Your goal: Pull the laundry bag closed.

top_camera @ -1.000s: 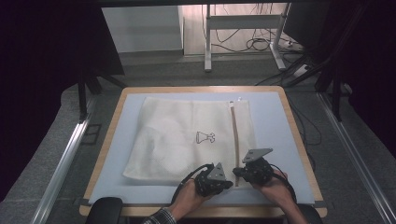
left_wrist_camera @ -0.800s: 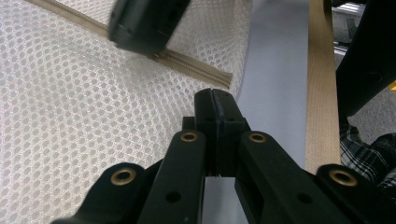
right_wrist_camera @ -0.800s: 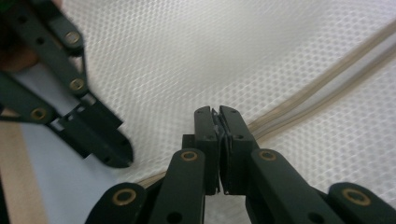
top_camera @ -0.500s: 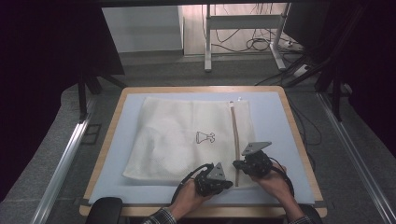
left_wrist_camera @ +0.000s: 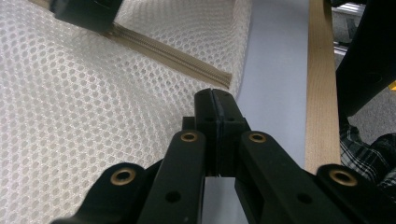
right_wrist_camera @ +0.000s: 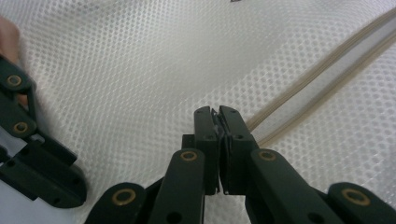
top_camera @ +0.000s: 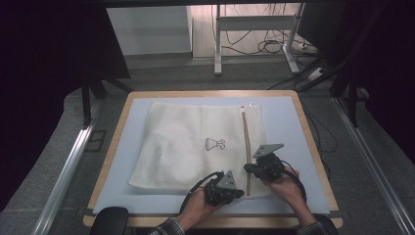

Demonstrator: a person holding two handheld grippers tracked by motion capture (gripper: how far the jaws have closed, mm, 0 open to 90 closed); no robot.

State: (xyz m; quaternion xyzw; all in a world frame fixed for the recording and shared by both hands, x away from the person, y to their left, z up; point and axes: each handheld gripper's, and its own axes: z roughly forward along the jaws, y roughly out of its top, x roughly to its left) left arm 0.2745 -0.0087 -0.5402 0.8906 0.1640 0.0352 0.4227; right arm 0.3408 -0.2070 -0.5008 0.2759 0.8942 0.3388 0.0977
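Right gripper slid slightly up the zipper of the mesh bag, fingers clenched on the zipper; left gripper unmoved, clenched on the bag's edge.

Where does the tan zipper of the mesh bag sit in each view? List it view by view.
High view: zipper runs near-to-far down the bag's right part.
Left gripper view: zipper slants across the top, ending ahead of the shut jaws.
Right gripper view: zipper runs from the jaw tips to upper right.
Shared landmark: white mesh bag.

Mesh bag — small dark emblem, unreadable
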